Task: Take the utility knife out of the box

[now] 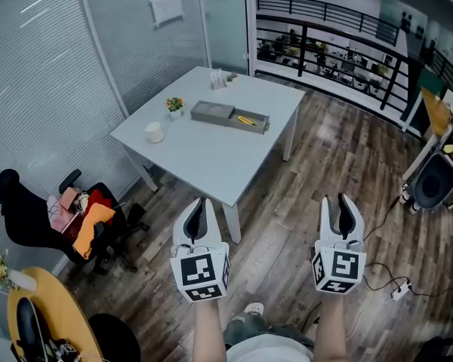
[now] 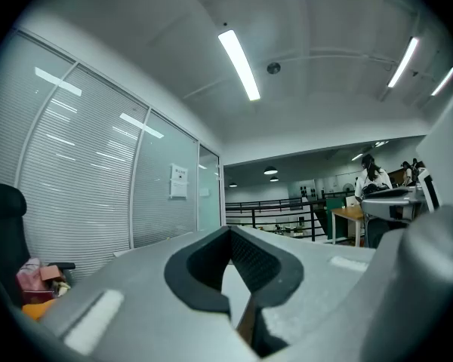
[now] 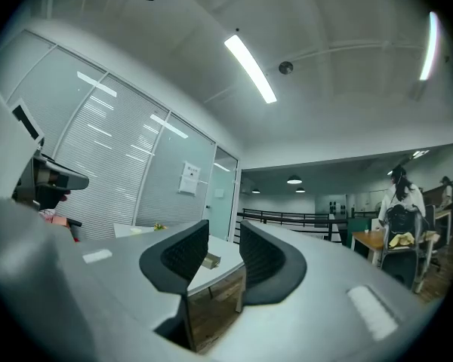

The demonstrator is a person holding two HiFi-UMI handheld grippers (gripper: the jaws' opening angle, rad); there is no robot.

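Utility knife [image 1: 246,120], yellow, in rect. grey box [image 1: 211,112]

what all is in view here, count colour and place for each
table: one, white, mid-room
box: one, grey, on the table
utility knife: one, yellow, in the box's right end
cup: one, white, table's left edge
small plant: one, green with bright blooms, left of the box
chair: one, black, far left, clothes heaped on it
power strip: one, white, floor at right
left gripper: one, grey, jaws together, empty
right gripper: one, grey, jaws apart, empty
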